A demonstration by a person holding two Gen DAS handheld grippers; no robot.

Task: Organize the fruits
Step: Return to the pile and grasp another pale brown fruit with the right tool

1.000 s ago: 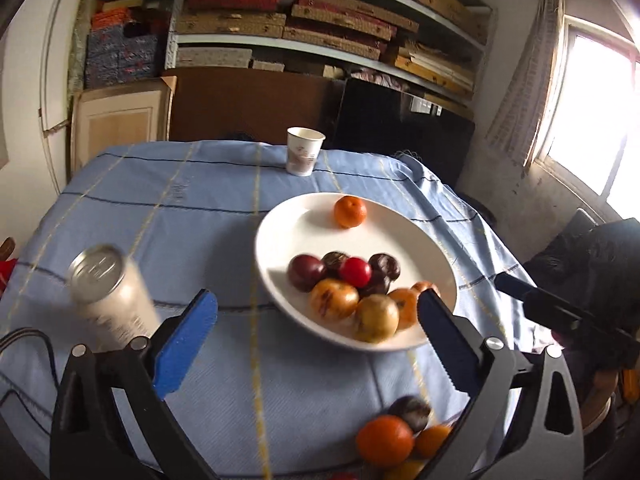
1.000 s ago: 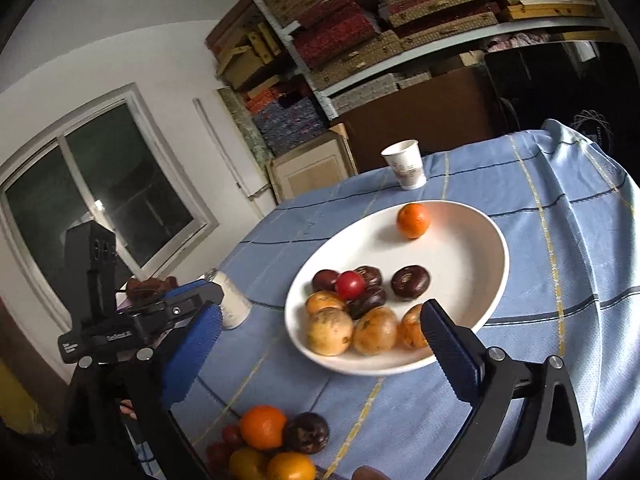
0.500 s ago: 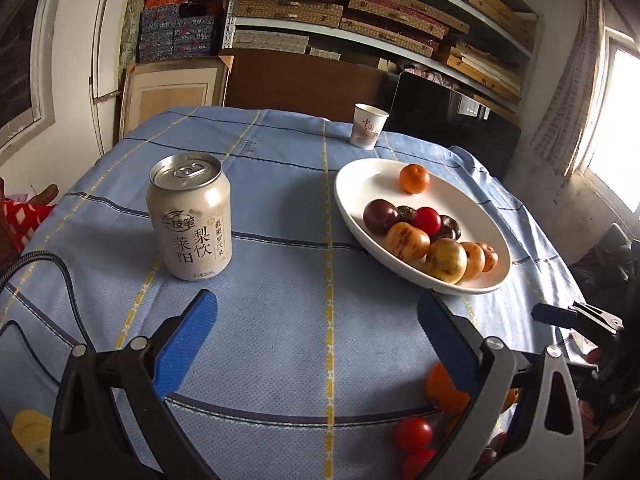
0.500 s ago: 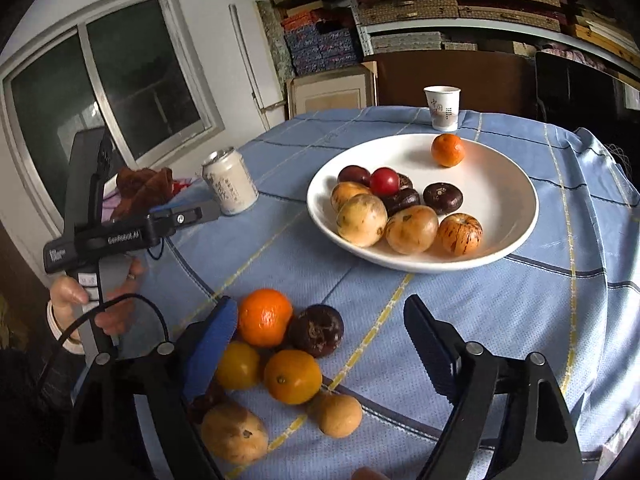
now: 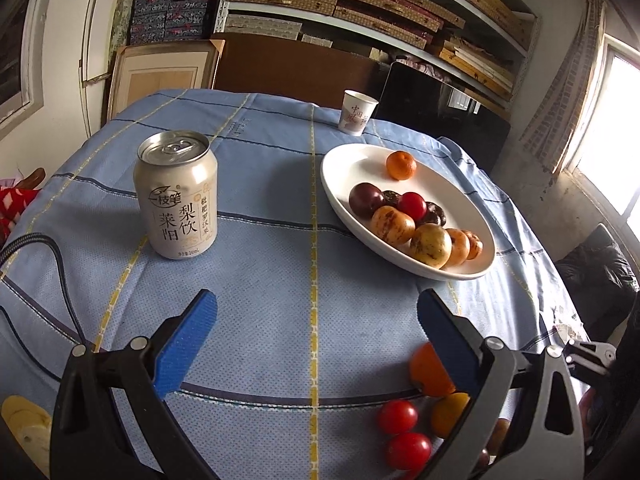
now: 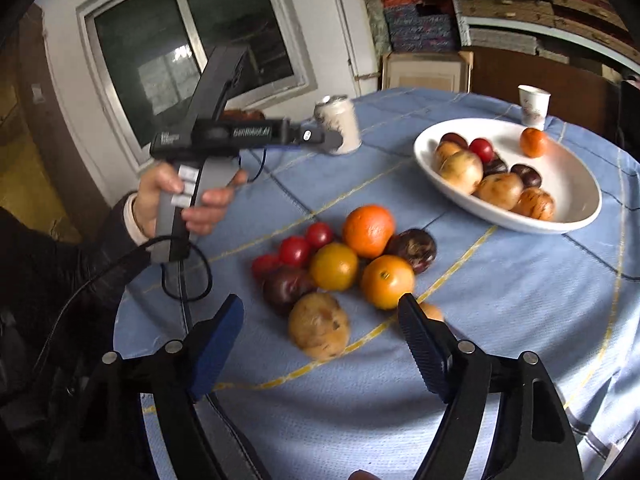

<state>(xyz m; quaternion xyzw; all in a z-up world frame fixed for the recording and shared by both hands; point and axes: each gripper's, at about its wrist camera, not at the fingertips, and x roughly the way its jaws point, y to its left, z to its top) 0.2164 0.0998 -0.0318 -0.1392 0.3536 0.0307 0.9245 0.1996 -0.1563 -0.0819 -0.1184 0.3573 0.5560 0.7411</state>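
our right gripper (image 6: 320, 336) hangs over the loose heap of fruit (image 6: 344, 264) on the blue cloth, its jaws just narrowing yet empty – left gripper (image 5: 316, 332) wide, idle. next we close on the speckled tan fruit (image 6: 319, 326) – bound for the white oval plate (image 6: 576, 184).

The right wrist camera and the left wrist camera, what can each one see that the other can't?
Only the right wrist view shows the person's hand holding the left gripper, a big dark window and the brown fruit nearest its open jaws. Only the left wrist view shows the bright curtained window and the can's writing. Both show the white plate, can, paper cup and blue tablecloth.
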